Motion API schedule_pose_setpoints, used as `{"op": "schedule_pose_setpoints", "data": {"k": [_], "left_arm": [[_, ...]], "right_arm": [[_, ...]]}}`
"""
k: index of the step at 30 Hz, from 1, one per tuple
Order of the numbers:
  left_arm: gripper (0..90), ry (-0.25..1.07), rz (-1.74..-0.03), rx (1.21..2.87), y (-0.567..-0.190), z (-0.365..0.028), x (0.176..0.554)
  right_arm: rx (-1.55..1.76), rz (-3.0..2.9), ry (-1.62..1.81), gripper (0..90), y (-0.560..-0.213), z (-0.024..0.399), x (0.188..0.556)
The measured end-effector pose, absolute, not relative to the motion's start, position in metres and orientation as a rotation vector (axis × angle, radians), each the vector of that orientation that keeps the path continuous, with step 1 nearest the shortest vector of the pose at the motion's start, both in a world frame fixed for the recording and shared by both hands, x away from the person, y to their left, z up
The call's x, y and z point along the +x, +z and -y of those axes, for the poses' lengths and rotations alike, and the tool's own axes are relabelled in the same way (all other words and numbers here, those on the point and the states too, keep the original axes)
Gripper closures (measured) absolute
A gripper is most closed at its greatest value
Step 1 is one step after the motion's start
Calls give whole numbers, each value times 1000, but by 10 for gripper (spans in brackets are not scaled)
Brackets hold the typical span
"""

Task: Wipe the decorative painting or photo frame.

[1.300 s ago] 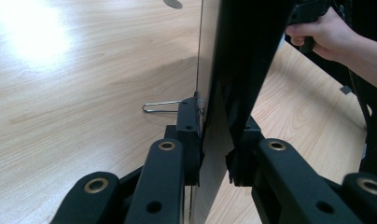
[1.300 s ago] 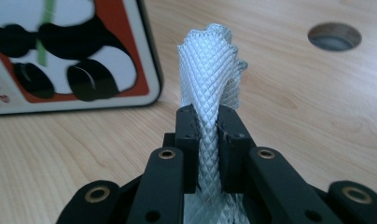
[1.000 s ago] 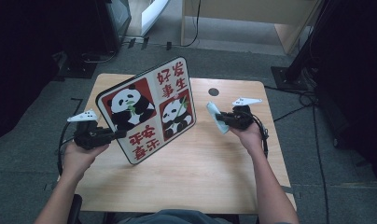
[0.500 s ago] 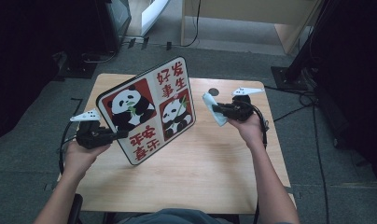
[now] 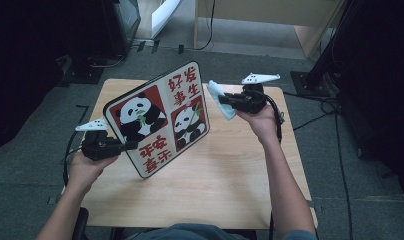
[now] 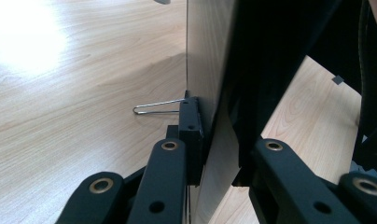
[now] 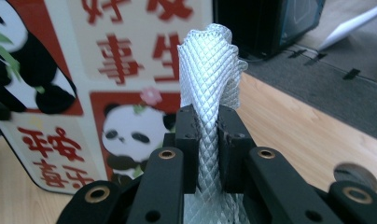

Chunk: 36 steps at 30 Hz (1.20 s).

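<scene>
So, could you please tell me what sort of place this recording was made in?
Probably a lab or workshop corner set up for recording: a small wooden table on grey carpet, loose cables across the floor, dark equipment behind.

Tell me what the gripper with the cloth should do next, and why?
Probably bring the cloth across to touch the panda board's picture side. The right gripper pinches it just beside the board's edge, not touching, while the left gripper clamps the board upright, ready for wiping.
</scene>
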<state>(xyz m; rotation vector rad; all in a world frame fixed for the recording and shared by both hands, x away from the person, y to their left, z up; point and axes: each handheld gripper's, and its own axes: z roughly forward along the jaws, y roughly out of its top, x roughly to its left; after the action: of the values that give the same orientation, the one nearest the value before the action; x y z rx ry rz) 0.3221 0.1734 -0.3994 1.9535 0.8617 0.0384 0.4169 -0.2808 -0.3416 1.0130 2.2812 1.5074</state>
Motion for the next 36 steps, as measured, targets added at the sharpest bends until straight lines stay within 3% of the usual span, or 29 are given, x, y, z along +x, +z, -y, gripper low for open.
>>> {"op": "schedule_pose_setpoints", "data": {"k": [18, 36], "left_arm": [[802, 27, -850, 1954, -400, -177, 322], [801, 22, -837, 1960, -400, -178, 324]], "right_arm": [[821, -2265, 1537, 812, -279, 228, 431], [843, -2305, 1485, 813, -308, 217, 449]]}}
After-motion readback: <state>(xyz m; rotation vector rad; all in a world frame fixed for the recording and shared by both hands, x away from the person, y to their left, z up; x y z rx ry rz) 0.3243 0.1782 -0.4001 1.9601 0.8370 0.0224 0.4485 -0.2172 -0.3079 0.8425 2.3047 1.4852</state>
